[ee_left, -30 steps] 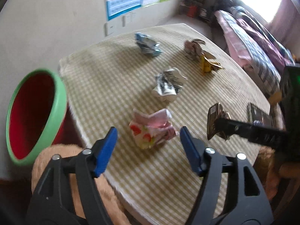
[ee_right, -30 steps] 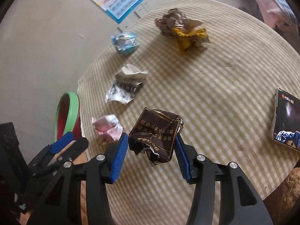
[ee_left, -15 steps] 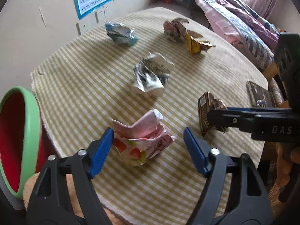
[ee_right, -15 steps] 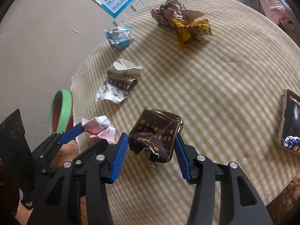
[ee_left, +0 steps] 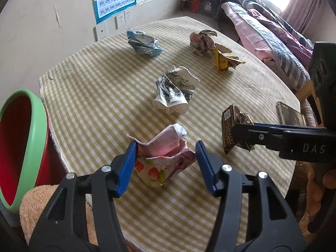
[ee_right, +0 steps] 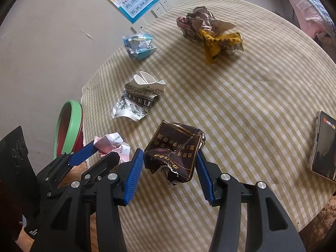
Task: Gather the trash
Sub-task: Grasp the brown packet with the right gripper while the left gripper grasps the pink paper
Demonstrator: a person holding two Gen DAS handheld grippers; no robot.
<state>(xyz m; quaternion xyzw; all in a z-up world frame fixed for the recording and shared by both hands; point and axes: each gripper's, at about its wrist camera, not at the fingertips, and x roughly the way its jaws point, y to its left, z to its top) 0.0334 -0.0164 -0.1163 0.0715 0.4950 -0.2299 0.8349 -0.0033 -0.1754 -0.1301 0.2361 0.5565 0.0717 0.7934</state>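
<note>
My left gripper (ee_left: 166,166) is around a crumpled pink strawberry-print wrapper (ee_left: 163,159) near the table's front edge; its left pad touches it, the right pad stands a little off. It also shows in the right wrist view (ee_right: 111,147). My right gripper (ee_right: 168,168) is shut on a crushed dark brown box (ee_right: 176,149), seen from the side in the left wrist view (ee_left: 233,128). A red bin with a green rim (ee_left: 19,147) stands left of the table.
On the checked tablecloth (ee_left: 94,88) lie a black-and-white crumpled carton (ee_left: 174,92), a blue wrapper (ee_left: 143,44), a brown paper ball (ee_left: 201,41) and a yellow wrapper (ee_left: 224,59). A phone (ee_right: 324,145) lies at the right edge. A bed stands beyond.
My left gripper has moved forward over the pink wrapper and narrowed around it. The right gripper keeps hold of the brown box, almost still.
</note>
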